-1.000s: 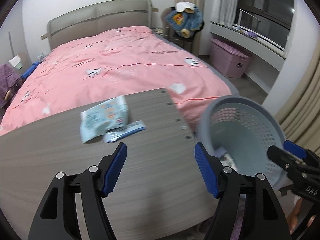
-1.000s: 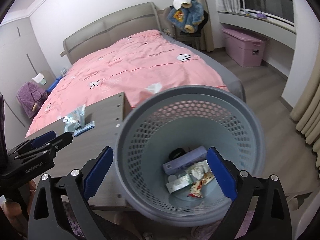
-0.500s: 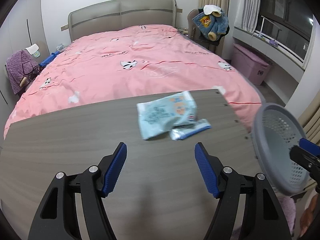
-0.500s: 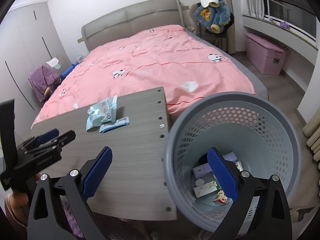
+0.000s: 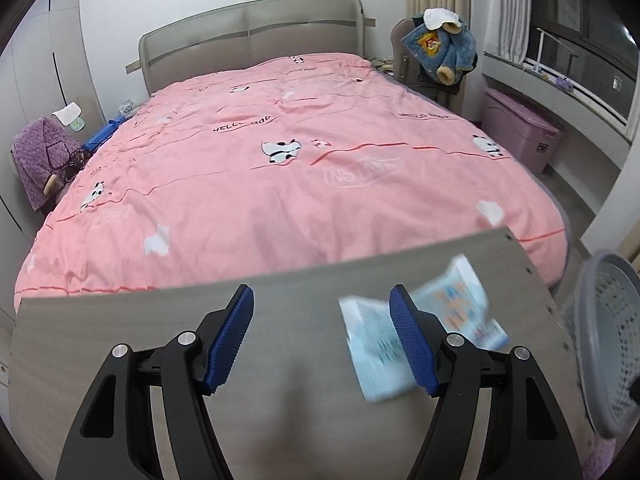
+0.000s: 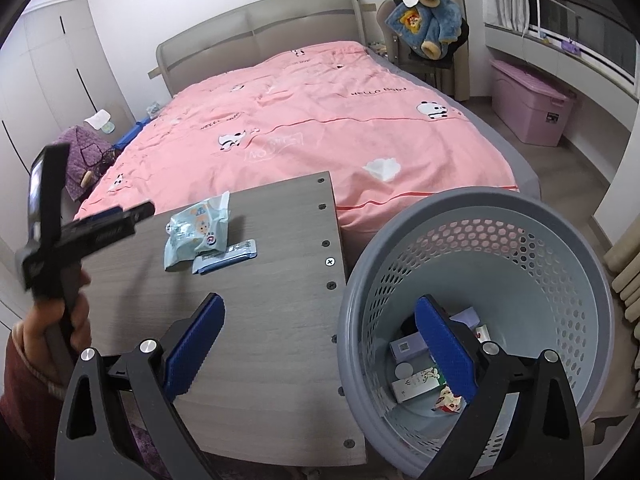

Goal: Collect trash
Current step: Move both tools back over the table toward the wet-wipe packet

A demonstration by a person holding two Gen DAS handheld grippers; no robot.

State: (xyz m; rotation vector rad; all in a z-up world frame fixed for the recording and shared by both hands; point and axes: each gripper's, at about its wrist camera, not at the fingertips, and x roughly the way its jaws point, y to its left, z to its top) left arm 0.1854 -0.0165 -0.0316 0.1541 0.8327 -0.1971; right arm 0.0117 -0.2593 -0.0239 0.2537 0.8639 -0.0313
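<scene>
Left wrist view: left gripper (image 5: 320, 336) angled downward over the table (image 5: 280, 420), jaws apart.

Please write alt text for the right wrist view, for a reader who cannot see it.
The open right gripper straddles the rim of a grey basket holding trash, beside a wooden table. Two light blue wrappers lie on the table before a pink bed, with the left gripper nearby.

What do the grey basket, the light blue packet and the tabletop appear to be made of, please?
Grey basket: likely moulded plastic, matte, with a regular hexagonal perforated wall. Light blue packet: thin plastic film by the look, glossy, crinkled, printed. Tabletop: probably laminated board with grey wood-grain print and exposed screw heads along its edge.
</scene>
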